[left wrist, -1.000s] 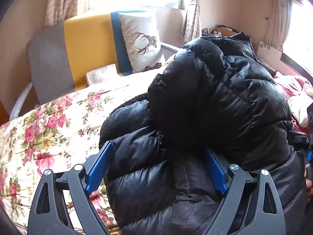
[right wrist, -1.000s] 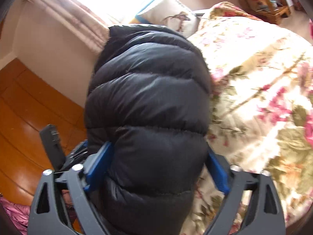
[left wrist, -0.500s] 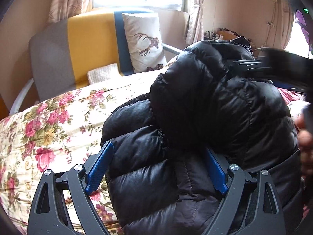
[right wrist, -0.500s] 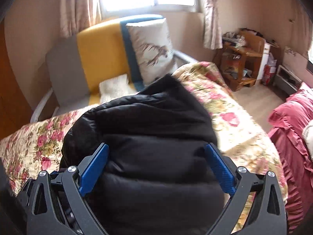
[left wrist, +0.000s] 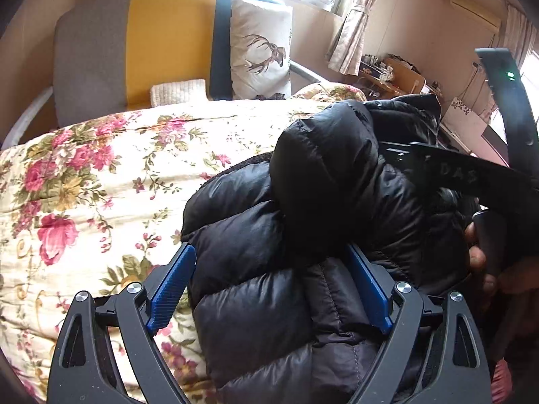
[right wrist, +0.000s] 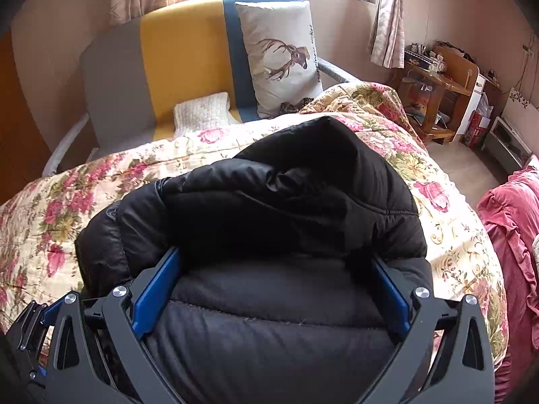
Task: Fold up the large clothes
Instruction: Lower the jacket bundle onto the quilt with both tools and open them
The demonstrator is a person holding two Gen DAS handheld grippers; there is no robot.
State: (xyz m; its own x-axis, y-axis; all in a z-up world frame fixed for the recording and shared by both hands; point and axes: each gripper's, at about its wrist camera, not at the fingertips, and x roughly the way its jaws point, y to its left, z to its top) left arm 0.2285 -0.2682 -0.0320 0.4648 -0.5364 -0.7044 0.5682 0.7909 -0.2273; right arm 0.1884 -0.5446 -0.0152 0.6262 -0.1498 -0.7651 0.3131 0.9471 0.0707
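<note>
A black puffer jacket [left wrist: 323,202] lies bunched on the floral bedspread [left wrist: 84,185]; it also fills the right wrist view [right wrist: 286,208]. My left gripper [left wrist: 269,286] has its blue pads wide apart with a thick fold of the jacket between them. My right gripper [right wrist: 273,289] also has its pads wide apart, clasping a bulky fold of the jacket. The right gripper's body and the hand holding it show at the right edge of the left wrist view [left wrist: 485,181].
A grey, yellow and blue headboard [right wrist: 175,60] with a deer-print pillow [right wrist: 283,57] and a white knit cushion [right wrist: 202,111] stands at the far end. A wooden side table [right wrist: 438,84] and red bedding [right wrist: 512,222] are to the right.
My right gripper swung the jacket fold up from beside the bed and over onto the bedspread, now facing the headboard. The jacket pile in the left view has dropped lower.
</note>
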